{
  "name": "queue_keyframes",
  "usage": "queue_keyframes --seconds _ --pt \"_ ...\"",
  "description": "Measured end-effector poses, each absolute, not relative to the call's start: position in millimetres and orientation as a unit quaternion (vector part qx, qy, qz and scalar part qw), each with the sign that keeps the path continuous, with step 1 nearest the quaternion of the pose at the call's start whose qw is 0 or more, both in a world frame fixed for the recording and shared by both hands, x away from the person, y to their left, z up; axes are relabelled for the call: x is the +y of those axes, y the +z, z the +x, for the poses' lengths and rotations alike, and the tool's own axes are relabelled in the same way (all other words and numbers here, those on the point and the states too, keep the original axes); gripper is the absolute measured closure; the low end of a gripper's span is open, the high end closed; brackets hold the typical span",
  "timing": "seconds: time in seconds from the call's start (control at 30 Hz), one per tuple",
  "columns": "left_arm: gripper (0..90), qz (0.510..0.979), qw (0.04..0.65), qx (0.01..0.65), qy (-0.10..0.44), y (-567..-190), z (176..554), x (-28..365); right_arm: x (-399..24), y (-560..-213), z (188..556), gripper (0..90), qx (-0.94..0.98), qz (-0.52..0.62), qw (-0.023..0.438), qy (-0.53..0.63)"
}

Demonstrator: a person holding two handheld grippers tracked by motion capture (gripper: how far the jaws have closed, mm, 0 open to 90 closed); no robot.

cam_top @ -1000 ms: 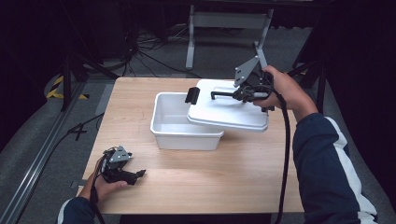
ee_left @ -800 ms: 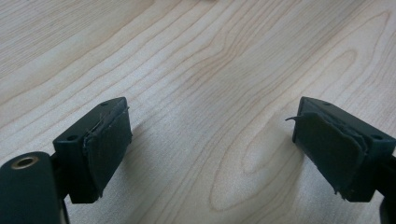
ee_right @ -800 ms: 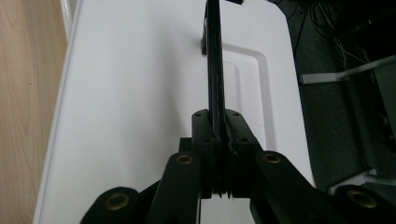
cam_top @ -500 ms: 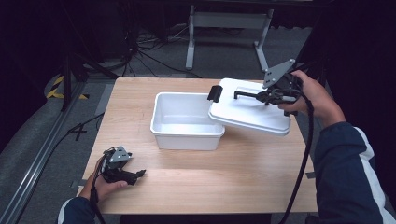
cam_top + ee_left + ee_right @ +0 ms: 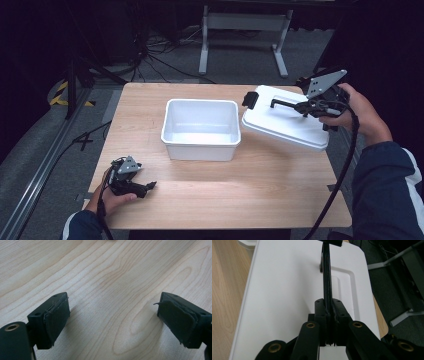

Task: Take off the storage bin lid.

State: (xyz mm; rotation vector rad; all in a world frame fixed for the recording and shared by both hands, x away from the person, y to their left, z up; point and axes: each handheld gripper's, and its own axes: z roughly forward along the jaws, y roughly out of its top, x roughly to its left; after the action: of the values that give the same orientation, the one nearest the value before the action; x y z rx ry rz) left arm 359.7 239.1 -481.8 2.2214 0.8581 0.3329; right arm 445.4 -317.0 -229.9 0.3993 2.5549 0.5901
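Lid (image 5: 285,122) hangs tilted over the tabletop's (image 5: 250,195) right edge, beside the bin (image 5: 200,131), right gripper (image 5: 306,107) pinching its black handle (image 5: 327,277); left gripper (image 5: 113,320) rests spread near the front-left corner.

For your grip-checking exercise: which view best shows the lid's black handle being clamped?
The right gripper view: the right hand-held gripper closes squarely on the handle of the lid. The high view shows it small and side-on; the left gripper view shows bare table.
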Motion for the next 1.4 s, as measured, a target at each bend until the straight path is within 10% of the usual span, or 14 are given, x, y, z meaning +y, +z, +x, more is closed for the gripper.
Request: queue_keyframes --seconds 1.4 --pt "11.2 0.862 0.361 0.331 0.130 -481.8 360.7 239.2 -322.9 -353.2 466.5 84.2 0.945 0.191 0.178 0.198"
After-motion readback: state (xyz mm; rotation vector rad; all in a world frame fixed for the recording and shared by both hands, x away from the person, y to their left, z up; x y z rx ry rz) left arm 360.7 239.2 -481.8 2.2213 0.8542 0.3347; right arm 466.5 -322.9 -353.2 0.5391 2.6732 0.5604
